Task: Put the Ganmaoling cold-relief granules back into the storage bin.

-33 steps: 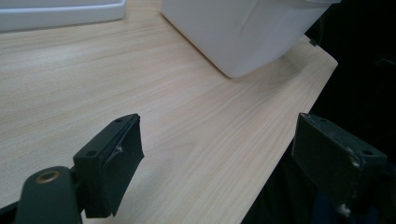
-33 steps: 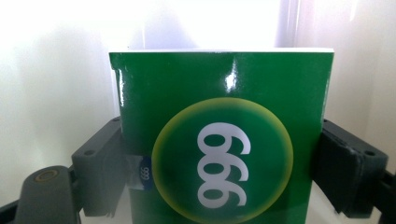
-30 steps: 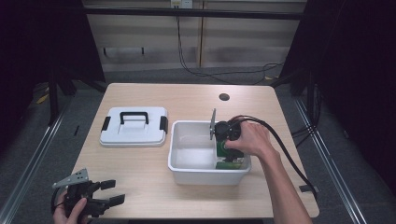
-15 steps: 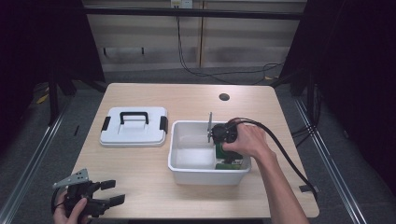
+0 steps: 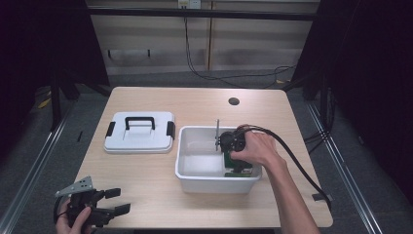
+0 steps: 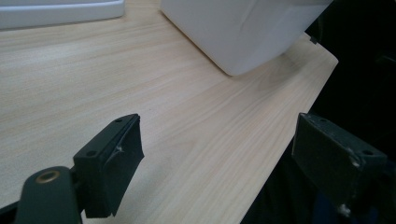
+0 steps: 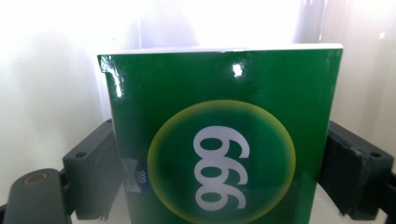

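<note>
Two grippers are at work on a light wood table. Free room: the far half of the tabletop is bare apart from a round dark hole near the far edge, and the front-left stretch between the lid and the left gripper is open wood. The white plastic bin sits right of centre, its front wall near the table's front edge. Beside its left wall, just apart, lies a white lid w/ a black handle and black side clips, flat on the table.

Left gripper sits at the front-left corner, held low by the left hand, jaws pointing right along the front edge. Its jaws stand wide apart w/ nothing between them; in the left gripper view one jaw is over the wood and the other hangs past the table's edge, w/ the bin's corner ahead.

Right hand reaches in from the front-right, forearm angled over the bin's right rim, w/ the right gripper tipped down into the bin's right end; its cable loops off to the right. Its jaws are clamped on a green box, one jaw on each side, the box against the white bin wall. The box's glossy face carries a yellow-green circle w/ white digits "999", seen upside down; a small blue tag by the left jaw also reads "999".
</note>
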{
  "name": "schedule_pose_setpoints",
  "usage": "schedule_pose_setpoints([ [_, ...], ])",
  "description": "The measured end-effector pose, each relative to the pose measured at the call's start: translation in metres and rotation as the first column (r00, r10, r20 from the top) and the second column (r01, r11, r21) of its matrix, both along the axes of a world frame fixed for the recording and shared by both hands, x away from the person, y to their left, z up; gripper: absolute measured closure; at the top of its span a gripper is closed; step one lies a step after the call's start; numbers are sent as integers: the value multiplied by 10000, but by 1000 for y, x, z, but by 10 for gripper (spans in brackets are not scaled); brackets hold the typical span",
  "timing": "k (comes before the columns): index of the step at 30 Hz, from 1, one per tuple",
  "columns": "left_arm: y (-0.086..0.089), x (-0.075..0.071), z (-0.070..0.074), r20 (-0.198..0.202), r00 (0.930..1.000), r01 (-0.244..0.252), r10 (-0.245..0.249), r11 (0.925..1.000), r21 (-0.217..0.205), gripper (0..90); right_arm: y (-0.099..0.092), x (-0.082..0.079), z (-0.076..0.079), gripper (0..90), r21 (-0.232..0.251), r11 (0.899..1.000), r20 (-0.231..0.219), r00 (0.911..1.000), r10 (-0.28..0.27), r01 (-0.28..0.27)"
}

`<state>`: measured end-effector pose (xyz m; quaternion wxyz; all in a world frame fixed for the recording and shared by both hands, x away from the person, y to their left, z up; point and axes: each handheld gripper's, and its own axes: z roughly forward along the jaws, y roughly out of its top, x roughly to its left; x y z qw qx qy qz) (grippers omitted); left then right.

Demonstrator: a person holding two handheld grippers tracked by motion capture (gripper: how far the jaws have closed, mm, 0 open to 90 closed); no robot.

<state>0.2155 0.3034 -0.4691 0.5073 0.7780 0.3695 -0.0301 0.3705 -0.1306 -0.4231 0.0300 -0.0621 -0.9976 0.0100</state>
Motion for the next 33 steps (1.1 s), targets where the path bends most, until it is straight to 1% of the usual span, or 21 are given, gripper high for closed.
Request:
schedule_pose_setpoints([
  [2, 0, 0, 0, 22, 10000, 15, -15, 10000, 11, 160, 0, 0, -1, 105, 31, 10000, -65, 9999, -77, 77],
  [4, 0, 0, 0, -11, 10000, 18, -18, 10000, -31, 160, -1, 1, -1, 104, 21, 10000, -98, 9999, -21, 21],
  [5, 0, 0, 0, 26, 10000, 18, -18, 10000, 12, 160, -2, 1, 0, 103, 140, 9999, -75, 9999, -86, 87],
  [9, 0, 0, 0, 44, 10000, 56, -56, 10000, 2, 160, -4, 1, 3, 96, 314, 9994, -5, 9999, -109, 109],
  [10, 0, 0, 0, 21, 10000, 36, -36, 10000, -13, 160, -5, -1, 6, 97, 418, 9990, -34, 9998, -181, 182],
  [12, 0, 0, 0, 49, 10000, 49, -49, 10000, 0, 160, -5, -1, 8, 96, 488, 9984, -34, 9996, -276, 278],
  [13, 0, 0, 0, 49, 10000, 65, -65, 10000, -6, 160, -6, -1, 10, 96, 521, 9984, 52, 9997, -222, 219],
  [15, 0, 0, 0, 43, 10000, 59, -58, 10000, -11, 160, -7, -1, 12, 97, 573, 9977, 63, 9993, -368, 364],
  [16, 0, 0, 0, 43, 10000, 54, -54, 10000, -11, 160, -10, -1, 15, 96, 668, 9971, 201, 9991, -380, 366],
  [18, 0, 0, 0, 20, 10000, 50, -50, 10000, -22, 160, -10, -2, 16, 97, 698, 9968, 199, 9990, -396, 381],
  [19, -1, 0, 0, 13, 10000, 63, -63, 10000, -7, 160, -11, -3, 18, 97, 704, 9967, 310, 9987, -414, 391],
  [22, -1, 0, 0, 11, 10000, 49, -49, 10000, 2, 160, -13, -3, 19, 98, 761, 9964, 317, 9987, -390, 365],
  [23, -1, 0, 0, 5, 10000, 49, -49, 10000, -4, 160, -15, -3, 21, 103, 879, 9950, 347, 9981, -515, 483],
  [25, -1, 0, 0, 19, 10000, 30, -30, 10000, -17, 160, -17, -4, 22, 108, 947, 9939, 344, 9976, -608, 573],
  [26, -1, 0, 0, 3, 10000, 26, -26, 10000, -25, 160, -18, -3, 23, 118, 1063, 9926, 348, 9975, -620, 580],
  [27, -1, 0, 0, -37, 10000, 16, -16, 10000, -16, 160, -20, -3, 26, 123, 1314, 9893, 404, 9968, -690, 632],
  [30, -1, 0, 0, -7, 10000, 7, -7, 10000, -22, 160, -22, -4, 29, 124, 1395, 9877, 406, 9962, -765, 701],
  [31, -1, 0, 0, -1, 10000, 23, -23, 10000, -20, 160, -23, -5, 30, 122, 1391, 9864, 385, 9949, -933, 871],
  [32, -1, 0, 0, -1, 10000, 19, -19, 10000, -23, 160, -24, -5, 31, 123, 1478, 9868, 426, 9965, -725, 655],
  [33, -1, 0, 0, -1, 10000, 21, -21, 10000, -28, 160, -24, -5, 33, 123, 1533, 9858, 411, 9963, -752, 680],
])
